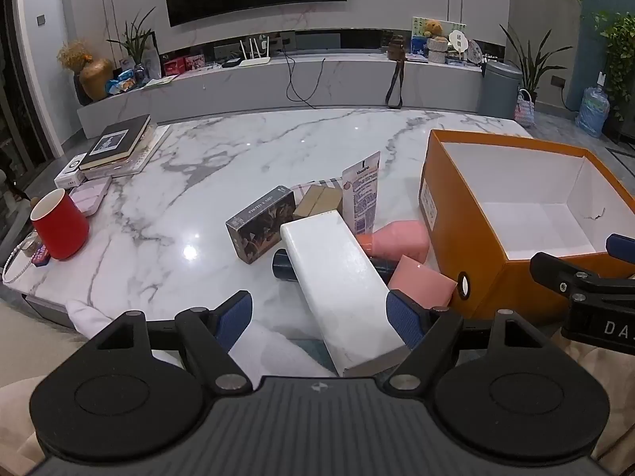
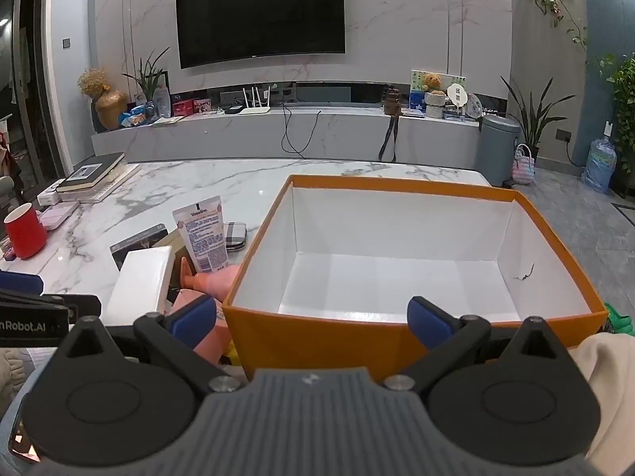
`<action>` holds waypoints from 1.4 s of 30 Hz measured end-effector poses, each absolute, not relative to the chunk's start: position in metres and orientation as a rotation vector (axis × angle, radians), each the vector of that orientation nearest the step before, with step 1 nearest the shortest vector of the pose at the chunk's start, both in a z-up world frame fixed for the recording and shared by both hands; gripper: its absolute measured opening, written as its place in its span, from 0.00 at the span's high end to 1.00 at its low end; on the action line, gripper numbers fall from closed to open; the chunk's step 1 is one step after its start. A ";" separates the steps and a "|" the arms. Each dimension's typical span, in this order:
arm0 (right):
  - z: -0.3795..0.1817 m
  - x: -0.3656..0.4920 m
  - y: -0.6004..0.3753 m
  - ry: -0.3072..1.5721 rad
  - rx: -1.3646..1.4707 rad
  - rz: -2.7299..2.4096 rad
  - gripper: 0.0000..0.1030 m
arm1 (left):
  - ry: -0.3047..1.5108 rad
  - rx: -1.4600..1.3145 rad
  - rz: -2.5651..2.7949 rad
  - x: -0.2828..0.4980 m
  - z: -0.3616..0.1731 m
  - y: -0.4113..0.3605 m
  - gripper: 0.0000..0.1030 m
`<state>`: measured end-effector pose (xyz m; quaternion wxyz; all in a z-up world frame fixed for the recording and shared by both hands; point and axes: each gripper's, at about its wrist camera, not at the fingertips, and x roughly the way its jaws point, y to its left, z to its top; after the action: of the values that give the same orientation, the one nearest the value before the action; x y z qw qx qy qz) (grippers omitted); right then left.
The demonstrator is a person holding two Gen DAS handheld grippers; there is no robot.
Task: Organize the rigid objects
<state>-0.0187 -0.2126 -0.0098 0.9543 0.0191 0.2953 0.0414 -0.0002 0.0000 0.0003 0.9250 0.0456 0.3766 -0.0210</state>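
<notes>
So both my tools hang tilted down at the near edge of the glossy, grey-veined marble surface (image 1: 246, 150), fingers spread wide and empty on each.

Far off to the left of my left gripper (image 1: 319, 317) stands a smooth red cup (image 1: 59, 225), upright and well apart from the rest; I judge it no part of the job.

Straight ahead of the left fingers lies the jumble to be sorted. A long white box (image 1: 341, 285), hard-edged and faintly marbled, slants toward me with its near end between my blue pads, though neither pad touches it. Behind it sit a dark printed carton (image 1: 260, 224), a small brown cardboard box (image 1: 319, 200) and a lotion tube (image 1: 361, 198) leaning upright. Just right of the white box lie flat pink pieces (image 1: 401, 240), matte and rounded.

Beyond my right gripper (image 2: 311, 315) waits the orange box (image 2: 416, 186), stiff card, white inside, open-topped and bare, presumably set close so the pile loads in easily.
</notes>
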 end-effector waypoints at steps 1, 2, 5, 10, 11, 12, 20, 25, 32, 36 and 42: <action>-0.010 -0.019 -0.212 0.600 0.039 0.083 0.02 | 0.772 0.093 -0.043 0.000 0.000 0.000 0.12; -0.010 -0.019 -0.212 0.600 0.039 0.082 0.02 | 0.772 0.093 -0.043 0.000 0.000 0.000 0.12; -0.009 -0.019 -0.210 0.601 0.039 0.082 0.02 | 0.773 0.093 -0.043 0.000 0.000 0.000 0.12; -0.010 -0.017 -0.214 0.602 0.039 0.083 0.02 | 0.773 0.093 -0.042 -0.003 -0.001 -0.001 0.12; -0.011 -0.018 -0.216 0.602 0.038 0.083 0.02 | 0.773 0.093 -0.042 -0.004 -0.002 -0.001 0.12; -0.012 -0.017 -0.217 0.602 0.037 0.084 0.02 | 0.773 0.093 -0.043 -0.003 -0.002 -0.001 0.12; -0.012 -0.020 -0.214 0.602 0.037 0.084 0.02 | 0.774 0.092 -0.044 -0.003 -0.001 -0.001 0.12; -0.012 -0.018 -0.211 0.601 0.035 0.082 0.02 | 0.774 0.092 -0.043 -0.001 -0.003 -0.001 0.12; -0.012 -0.018 -0.211 0.602 0.035 0.083 0.02 | 0.775 0.091 -0.043 -0.001 -0.003 -0.001 0.12; -0.013 -0.018 -0.211 0.602 0.035 0.084 0.02 | 0.774 0.090 -0.043 -0.001 -0.003 -0.001 0.12; -0.014 -0.018 -0.210 0.605 0.034 0.083 0.02 | 0.775 0.090 -0.044 -0.001 -0.003 -0.001 0.12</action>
<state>-0.0179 -0.2100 -0.0139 0.9536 0.0166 0.2978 0.0406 -0.0012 -0.0009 -0.0025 0.9247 0.0440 0.3775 -0.0212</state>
